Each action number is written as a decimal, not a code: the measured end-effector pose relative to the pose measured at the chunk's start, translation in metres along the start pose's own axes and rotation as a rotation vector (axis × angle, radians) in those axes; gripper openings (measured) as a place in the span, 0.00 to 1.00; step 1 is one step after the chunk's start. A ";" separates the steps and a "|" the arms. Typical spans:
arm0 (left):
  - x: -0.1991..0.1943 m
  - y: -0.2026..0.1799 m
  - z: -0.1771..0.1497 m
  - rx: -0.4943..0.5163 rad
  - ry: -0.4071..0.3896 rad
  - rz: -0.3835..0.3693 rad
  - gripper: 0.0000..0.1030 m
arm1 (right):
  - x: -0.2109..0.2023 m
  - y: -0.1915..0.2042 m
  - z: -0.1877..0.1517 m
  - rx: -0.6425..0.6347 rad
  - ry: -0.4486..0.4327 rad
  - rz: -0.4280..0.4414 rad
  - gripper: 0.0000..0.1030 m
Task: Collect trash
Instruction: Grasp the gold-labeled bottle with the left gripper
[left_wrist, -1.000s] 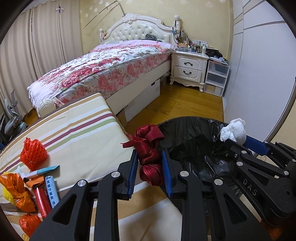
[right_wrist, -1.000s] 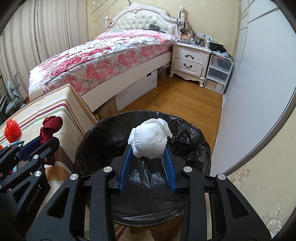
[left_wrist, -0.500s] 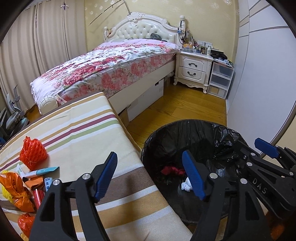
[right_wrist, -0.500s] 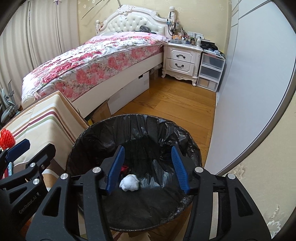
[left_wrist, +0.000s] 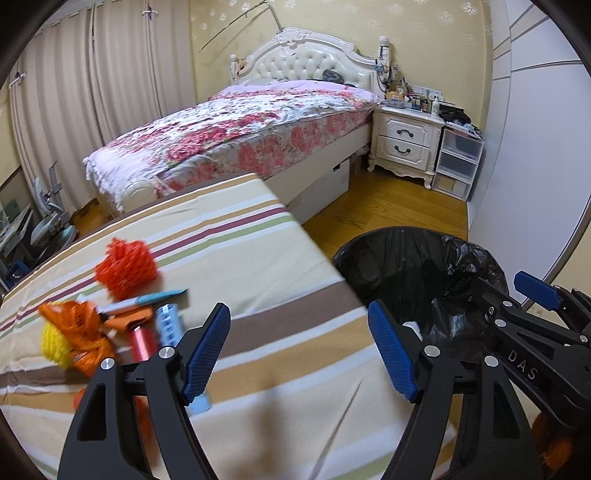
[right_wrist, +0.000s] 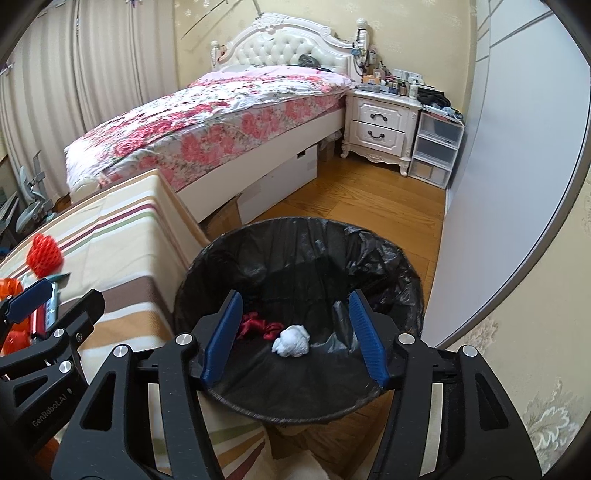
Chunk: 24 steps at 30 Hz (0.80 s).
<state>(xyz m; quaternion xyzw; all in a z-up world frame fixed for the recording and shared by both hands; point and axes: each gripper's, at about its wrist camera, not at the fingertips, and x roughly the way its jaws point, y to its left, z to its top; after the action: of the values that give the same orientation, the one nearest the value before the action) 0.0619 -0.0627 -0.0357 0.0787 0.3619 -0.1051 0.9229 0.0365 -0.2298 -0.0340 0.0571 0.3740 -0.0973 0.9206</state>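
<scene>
A black-lined trash bin (right_wrist: 388, 266) stands on the floor beside the striped table (left_wrist: 229, 258); it also shows in the left wrist view (left_wrist: 424, 258). Inside lie a red ribbon (right_wrist: 258, 328) and a white paper wad (right_wrist: 291, 341). My right gripper (right_wrist: 293, 338) is open and empty above the bin. My left gripper (left_wrist: 301, 350) is open and empty over the table's right edge. Trash lies at the table's left: an orange net (left_wrist: 125, 267), an orange bag (left_wrist: 79, 325), a yellow net (left_wrist: 55, 343), a pen (left_wrist: 151, 299), a red tube (left_wrist: 142, 341) and a blue tube (left_wrist: 170, 321).
A bed with a floral cover (left_wrist: 240, 136) stands behind the table. A white nightstand (left_wrist: 404, 142) and plastic drawers (left_wrist: 458, 164) stand at the back right. A grey wardrobe door (right_wrist: 517, 166) runs along the right. Wooden floor (right_wrist: 351, 199) lies between the bed and the bin.
Both grippers opened and dropped the red ribbon and the white wad into the bin. My left gripper has since swung left over the table, toward the pile of trash.
</scene>
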 end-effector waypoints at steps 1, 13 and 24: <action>-0.004 0.004 -0.003 -0.005 0.001 0.006 0.72 | -0.002 0.004 -0.002 -0.005 0.003 0.005 0.57; -0.046 0.067 -0.052 -0.096 0.022 0.129 0.73 | -0.026 0.058 -0.034 -0.093 0.037 0.090 0.57; -0.058 0.121 -0.089 -0.196 0.074 0.218 0.75 | -0.037 0.106 -0.049 -0.174 0.048 0.166 0.58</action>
<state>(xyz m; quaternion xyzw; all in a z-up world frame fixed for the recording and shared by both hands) -0.0072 0.0821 -0.0527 0.0310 0.3937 0.0344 0.9181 0.0007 -0.1124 -0.0392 0.0100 0.3967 0.0133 0.9178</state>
